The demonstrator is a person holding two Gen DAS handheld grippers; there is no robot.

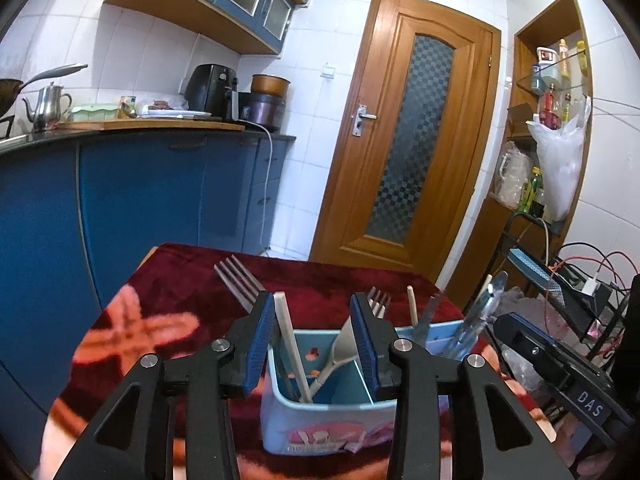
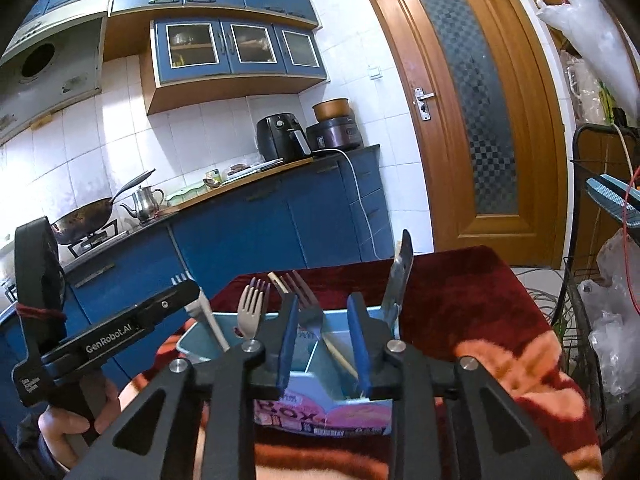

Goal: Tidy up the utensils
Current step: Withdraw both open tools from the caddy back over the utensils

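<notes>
A light-blue utensil holder [image 1: 320, 412] with inner compartments stands on a dark-red patterned cloth [image 1: 168, 304]. It holds forks [image 1: 236, 280], a white chopstick [image 1: 290, 344], a pale spoon handle [image 1: 340, 350] and knives [image 1: 486, 304]. My left gripper [image 1: 314, 320] is open just above and in front of the holder, with nothing between its pads. In the right wrist view the holder [image 2: 320, 392] shows a grey fork [image 2: 250, 312], a steel fork [image 2: 304, 296] and a knife [image 2: 400, 276]. My right gripper [image 2: 322, 320] is open over it, empty.
The left gripper's body [image 2: 108, 336] and the hand that holds it sit left of the holder. The right gripper's body [image 1: 560, 376] is at the right. Blue kitchen cabinets [image 1: 140, 200], a wooden door [image 1: 408, 140] and a wire rack with cables [image 1: 580, 280] surround the table.
</notes>
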